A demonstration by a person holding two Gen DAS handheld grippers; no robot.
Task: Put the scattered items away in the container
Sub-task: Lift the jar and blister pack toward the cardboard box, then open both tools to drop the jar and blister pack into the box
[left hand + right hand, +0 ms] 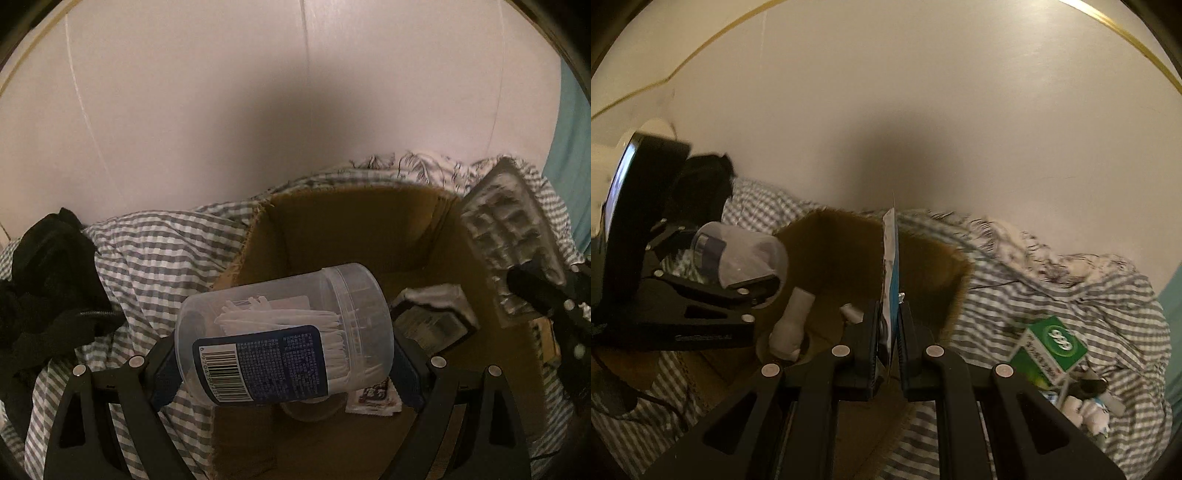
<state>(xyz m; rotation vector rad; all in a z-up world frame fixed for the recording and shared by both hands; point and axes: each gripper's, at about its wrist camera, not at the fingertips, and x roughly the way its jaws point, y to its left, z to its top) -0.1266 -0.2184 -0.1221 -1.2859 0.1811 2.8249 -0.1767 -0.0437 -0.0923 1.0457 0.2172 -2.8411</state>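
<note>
Tubs first: left tool [284, 365] grasps a clear tub [284, 332] of white sticks, held on its side over the open box [369, 229] on the bed. Right tool [889, 332] is clenched on a blister pack [891, 258] above the same box

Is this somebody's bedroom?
Probably yes. A rumpled grey checked bed cover lies against a plain white wall, with black clothes heaped on it and a cardboard box for tidying.
</note>
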